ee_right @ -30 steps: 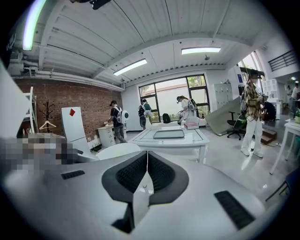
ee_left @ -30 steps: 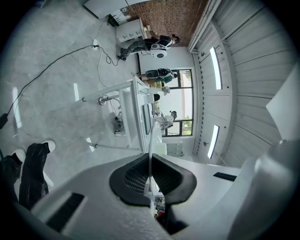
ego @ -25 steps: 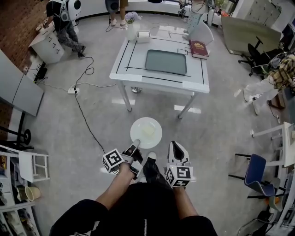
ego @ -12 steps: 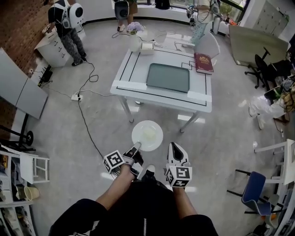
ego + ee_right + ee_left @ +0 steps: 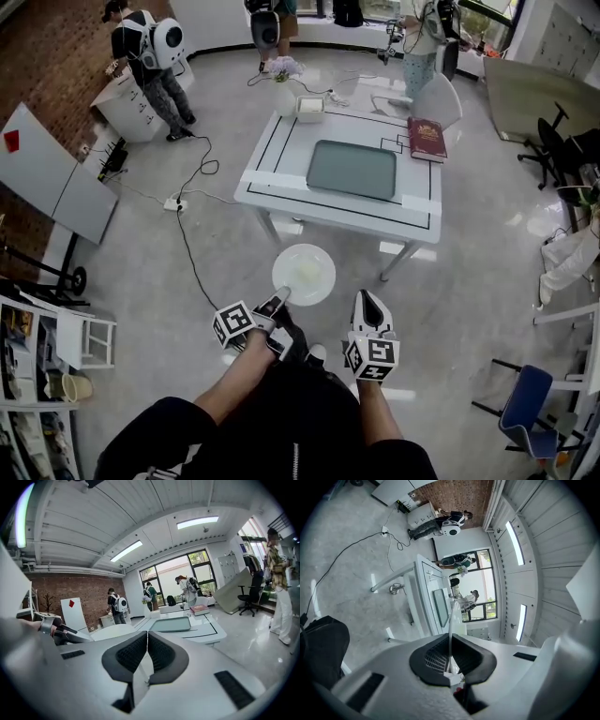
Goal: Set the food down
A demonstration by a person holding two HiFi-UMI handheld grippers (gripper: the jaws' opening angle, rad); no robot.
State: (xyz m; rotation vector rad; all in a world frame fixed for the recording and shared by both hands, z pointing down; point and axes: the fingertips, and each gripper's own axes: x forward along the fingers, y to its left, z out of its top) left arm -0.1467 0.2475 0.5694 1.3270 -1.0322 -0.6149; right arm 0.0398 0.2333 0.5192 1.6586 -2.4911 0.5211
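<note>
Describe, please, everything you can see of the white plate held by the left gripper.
The plate is round, white and smooth, with a shallow rim, perhaps ceramic. It is held about level above the grey floor, short of the table. The left gripper is shut on its near rim; the left gripper view shows it edge-on between the jaws. A pale piece of food lies near its middle.

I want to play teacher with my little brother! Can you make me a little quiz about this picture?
1. Which gripper's fingers pinch the plate? A left, B right, C both.
2. Fill in: the red book lies on the table's far ____ corner.
3. True or false: the plate sits on the table.
Key: 1 A, the left gripper; 2 right; 3 false, it is carried in the air.
</note>
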